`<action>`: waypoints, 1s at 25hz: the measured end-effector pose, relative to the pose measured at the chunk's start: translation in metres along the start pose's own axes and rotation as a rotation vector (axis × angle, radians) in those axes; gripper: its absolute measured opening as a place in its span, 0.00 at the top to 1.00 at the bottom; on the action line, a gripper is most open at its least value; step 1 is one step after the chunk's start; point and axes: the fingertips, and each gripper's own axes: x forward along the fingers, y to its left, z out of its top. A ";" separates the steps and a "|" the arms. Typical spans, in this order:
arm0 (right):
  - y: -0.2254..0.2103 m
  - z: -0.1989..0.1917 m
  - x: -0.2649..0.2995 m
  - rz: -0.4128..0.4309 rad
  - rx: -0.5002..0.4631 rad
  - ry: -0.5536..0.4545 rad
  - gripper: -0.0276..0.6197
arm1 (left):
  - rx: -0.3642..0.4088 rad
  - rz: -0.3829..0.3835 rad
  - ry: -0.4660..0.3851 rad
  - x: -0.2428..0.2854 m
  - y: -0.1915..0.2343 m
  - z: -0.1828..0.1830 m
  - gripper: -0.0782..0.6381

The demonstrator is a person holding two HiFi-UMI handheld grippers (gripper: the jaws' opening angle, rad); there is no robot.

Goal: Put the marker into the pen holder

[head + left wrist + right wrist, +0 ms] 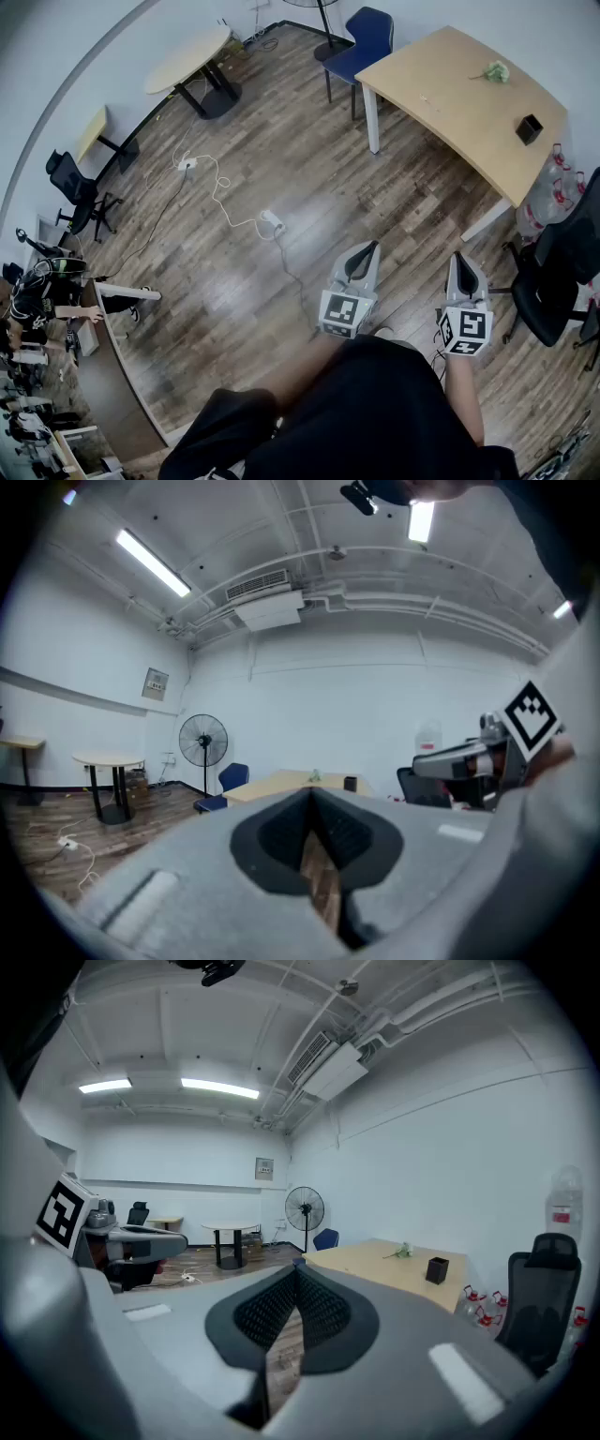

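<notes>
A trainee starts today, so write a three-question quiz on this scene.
1. True or false: the small black square pen holder stands on the light wooden table.
2. The left gripper is: A open; B shut and empty; C shut on a marker.
3. Fill in: the upholstered chair beside the table is coloured ____.
Key: 1 true; 2 B; 3 blue.

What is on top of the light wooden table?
On the table stand a black pen holder and a small green object. No marker shows; the holder's inside is too small to see.
</notes>
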 end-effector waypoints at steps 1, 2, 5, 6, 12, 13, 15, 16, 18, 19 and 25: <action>-0.002 0.000 -0.001 0.004 0.002 -0.006 0.95 | -0.006 0.004 -0.002 0.001 -0.002 -0.001 0.89; -0.005 0.000 -0.002 0.009 0.006 -0.012 0.95 | -0.013 0.007 -0.005 0.002 -0.005 -0.001 0.89; -0.014 0.000 -0.002 0.025 0.030 -0.029 0.95 | -0.028 0.018 -0.009 0.008 -0.012 -0.001 0.89; -0.018 -0.001 -0.002 0.030 0.035 -0.030 0.95 | -0.030 0.023 -0.010 0.010 -0.014 0.000 0.89; -0.029 -0.006 0.002 0.057 0.039 -0.031 0.95 | -0.026 0.053 -0.026 0.015 -0.021 0.003 0.89; -0.032 -0.005 0.004 0.059 0.044 -0.032 0.95 | -0.029 0.055 -0.024 0.018 -0.020 0.002 0.89; -0.037 -0.004 0.009 0.059 0.048 -0.036 0.95 | -0.034 0.057 -0.020 0.023 -0.018 0.001 0.89; -0.039 -0.002 0.014 0.058 0.045 -0.036 0.95 | -0.033 0.056 -0.019 0.026 -0.017 0.000 0.89; -0.042 -0.001 0.026 0.054 0.039 -0.033 0.95 | -0.031 0.055 -0.022 0.035 -0.011 -0.001 0.89; -0.044 -0.001 0.033 0.052 0.039 -0.031 0.95 | -0.033 0.056 -0.023 0.040 -0.007 -0.002 0.89; -0.043 0.000 0.084 0.065 0.040 -0.019 0.95 | -0.042 0.048 -0.022 0.081 0.028 -0.006 0.89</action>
